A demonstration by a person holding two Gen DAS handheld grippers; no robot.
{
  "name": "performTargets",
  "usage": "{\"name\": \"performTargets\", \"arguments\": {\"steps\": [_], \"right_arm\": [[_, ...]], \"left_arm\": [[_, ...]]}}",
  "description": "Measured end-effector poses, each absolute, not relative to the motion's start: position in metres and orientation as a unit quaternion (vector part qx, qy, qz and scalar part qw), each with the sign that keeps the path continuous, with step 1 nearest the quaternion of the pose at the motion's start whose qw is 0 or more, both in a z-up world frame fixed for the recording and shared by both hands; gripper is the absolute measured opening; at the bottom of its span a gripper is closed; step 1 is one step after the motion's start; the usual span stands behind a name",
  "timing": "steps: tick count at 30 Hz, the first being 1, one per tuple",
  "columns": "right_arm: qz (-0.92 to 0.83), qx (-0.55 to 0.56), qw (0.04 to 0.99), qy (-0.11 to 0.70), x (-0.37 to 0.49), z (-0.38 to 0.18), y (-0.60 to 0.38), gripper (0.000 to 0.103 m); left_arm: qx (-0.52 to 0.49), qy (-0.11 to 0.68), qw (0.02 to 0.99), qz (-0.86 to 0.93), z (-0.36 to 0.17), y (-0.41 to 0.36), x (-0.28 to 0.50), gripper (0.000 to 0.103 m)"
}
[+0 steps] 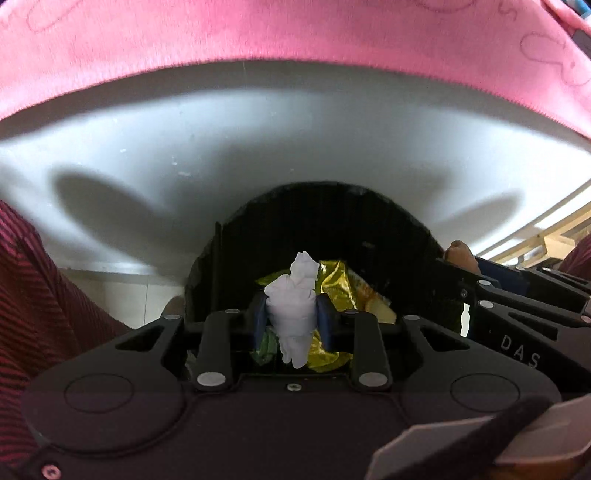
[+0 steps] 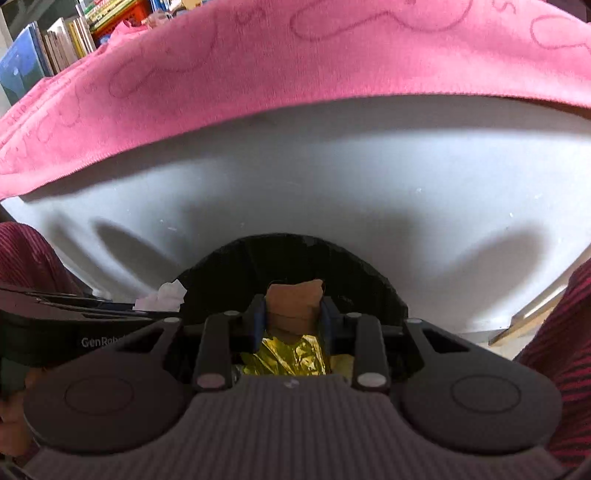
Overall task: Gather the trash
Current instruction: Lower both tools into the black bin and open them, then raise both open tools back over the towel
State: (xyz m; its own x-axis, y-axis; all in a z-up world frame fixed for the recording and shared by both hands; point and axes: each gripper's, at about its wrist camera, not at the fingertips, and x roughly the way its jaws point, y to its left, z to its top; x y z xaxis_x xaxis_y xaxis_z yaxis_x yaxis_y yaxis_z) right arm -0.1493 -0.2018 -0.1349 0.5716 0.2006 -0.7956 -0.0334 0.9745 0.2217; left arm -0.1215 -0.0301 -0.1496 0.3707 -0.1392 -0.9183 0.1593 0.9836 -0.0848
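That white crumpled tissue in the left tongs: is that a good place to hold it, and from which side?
Yes. The white tissue is twisted into a narrow upright wad, so the left tongs pinch its middle from either side, where it is thickest. Both loose ends poke free above the black bin, ready to drop.

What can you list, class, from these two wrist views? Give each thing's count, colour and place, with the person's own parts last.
tissue wad: one, white, pinched in the left gripper's jaws, above the bin
cardboard scrap: one, brown, pinched in the right gripper's jaws
bin: one, black, below both grippers
foil wrapper: one, gold, inside the bin
cloth: one, pink, draped over the table's top edge
table: one, white, behind the bin
books: several, mixed colours, upper left
left gripper: black, blue pads
right gripper: black, blue pads
sleeve: dark red striped
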Motion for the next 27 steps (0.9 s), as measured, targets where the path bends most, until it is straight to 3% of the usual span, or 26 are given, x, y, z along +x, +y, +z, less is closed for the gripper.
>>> {"name": "performTargets", "arguments": {"steps": [13, 15, 18, 21, 27], "right_arm": [[0.062, 0.096, 0.874, 0.473, -0.14, -0.141, -0.2, 0.039], [0.063, 0.097, 0.874, 0.472, -0.14, -0.141, -0.201, 0.041], [0.064, 0.1, 0.875, 0.469, -0.141, -0.141, -0.201, 0.058], [0.061, 0.103, 0.876, 0.467, -0.14, -0.141, -0.202, 0.064], [0.066, 0.104, 0.881, 0.458, -0.141, -0.134, -0.204, 0.069]], "left_arm": [[0.021, 0.575, 0.813, -0.087, -0.159, -0.033, -0.125, 0.028], [0.02, 0.576, 0.812, -0.088, -0.16, -0.033, -0.125, 0.034], [0.017, 0.577, 0.812, -0.087, -0.157, -0.033, -0.125, 0.046], [0.019, 0.576, 0.813, -0.08, -0.156, -0.033, -0.123, 0.061], [0.02, 0.556, 0.828, -0.064, -0.142, -0.027, -0.121, 0.066]]}}
